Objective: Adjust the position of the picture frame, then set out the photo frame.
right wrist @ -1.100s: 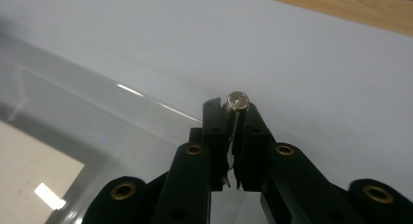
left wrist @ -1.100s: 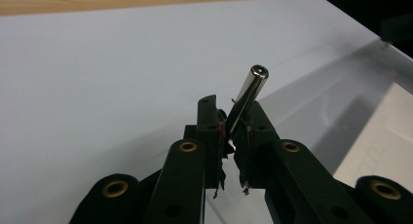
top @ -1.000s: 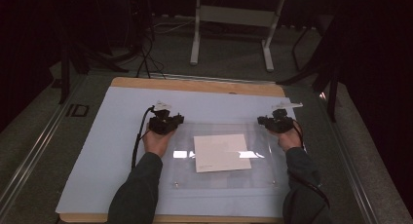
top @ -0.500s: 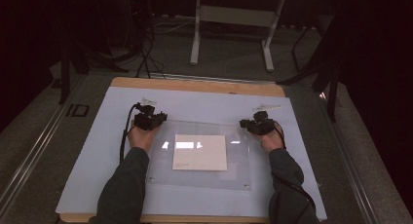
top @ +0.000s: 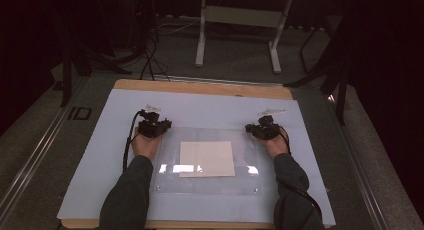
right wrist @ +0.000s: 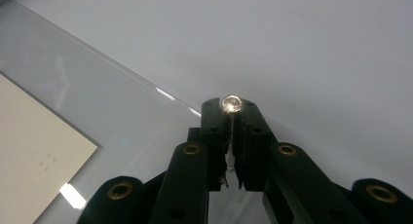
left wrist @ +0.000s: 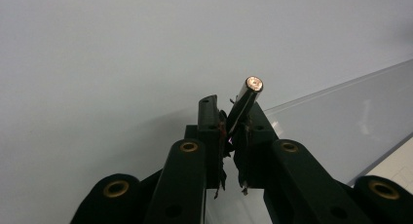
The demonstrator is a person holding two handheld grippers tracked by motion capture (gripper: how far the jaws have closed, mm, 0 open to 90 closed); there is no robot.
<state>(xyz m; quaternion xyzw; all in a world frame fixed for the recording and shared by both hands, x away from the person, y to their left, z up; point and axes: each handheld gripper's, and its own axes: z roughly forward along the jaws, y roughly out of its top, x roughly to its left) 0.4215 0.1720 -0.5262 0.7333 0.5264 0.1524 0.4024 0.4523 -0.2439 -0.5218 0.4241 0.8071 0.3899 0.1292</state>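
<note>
Pins first: clenching the left tool (top: 159, 126) on a dark pin (left wrist: 246, 100) that is leaning a little between the jaws, and clenching the right tool (top: 257, 131) on a second pin (right wrist: 231, 104) with a shiny head, standing straight. Holding both at the far corners of a clear plate (top: 200, 182), which is lying flat on the desk (top: 200, 105), near the person's side, with a paper (top: 207, 158) at its middle. Not being able to tell whether the paper is lying on the plate or under it.

Judging the plate as stiff and not heavy, but wide, smooth and slippery, probably bending slightly when carried by two corners alone. Expecting easy scratches on such a surface, and easy sliding of the loose paper. Taking hold best at the pins, as the flat edges are offering almost nothing to the jaws. Keeping both hands level and moving together, since one side going faster is likely twisting the plate or pulling a pin out of the grip. Watching the left pin especially: leaning like this, possibly slipping under load. Small fasteners seeming to sit at the near corners too, but too small to say for sure.
</note>
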